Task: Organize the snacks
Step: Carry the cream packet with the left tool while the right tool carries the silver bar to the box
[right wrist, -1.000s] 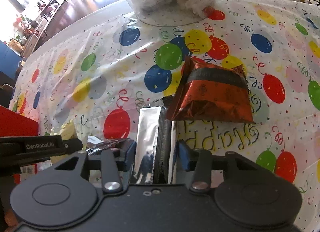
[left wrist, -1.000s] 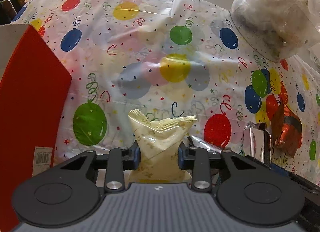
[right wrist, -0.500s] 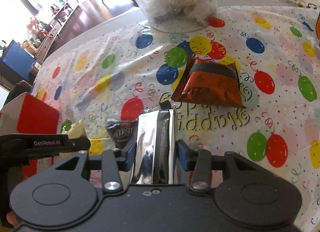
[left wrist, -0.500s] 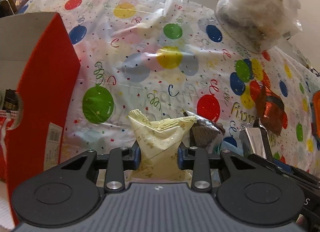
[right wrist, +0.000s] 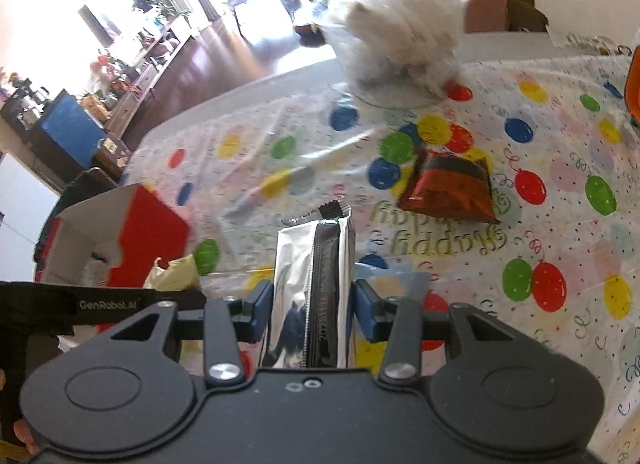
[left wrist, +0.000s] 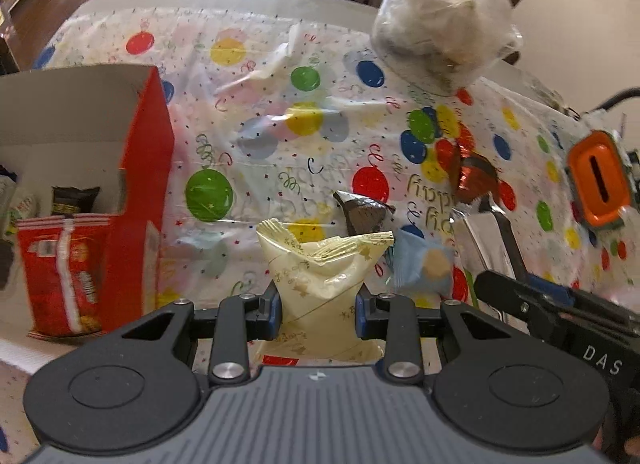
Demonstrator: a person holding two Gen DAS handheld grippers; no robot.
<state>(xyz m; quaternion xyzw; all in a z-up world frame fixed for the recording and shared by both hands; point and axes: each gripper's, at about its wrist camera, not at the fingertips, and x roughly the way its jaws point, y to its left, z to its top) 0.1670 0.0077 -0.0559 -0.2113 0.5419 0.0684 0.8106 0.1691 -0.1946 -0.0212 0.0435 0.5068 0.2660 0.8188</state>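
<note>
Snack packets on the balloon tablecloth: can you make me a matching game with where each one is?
Things:
1. cream packet
2. silver packet
3. orange foil packet
4. red striped bag

Places:
A. lying on the tablecloth
B. standing in the red box
C. pinched in the left gripper
D. pinched in the right gripper

Pairs: 1-C, 2-D, 3-A, 4-B

Silver snack pkt (right wrist: 310,288) btwn R gripper (right wrist: 312,310) fingers (right wrist: 260,310)
</note>
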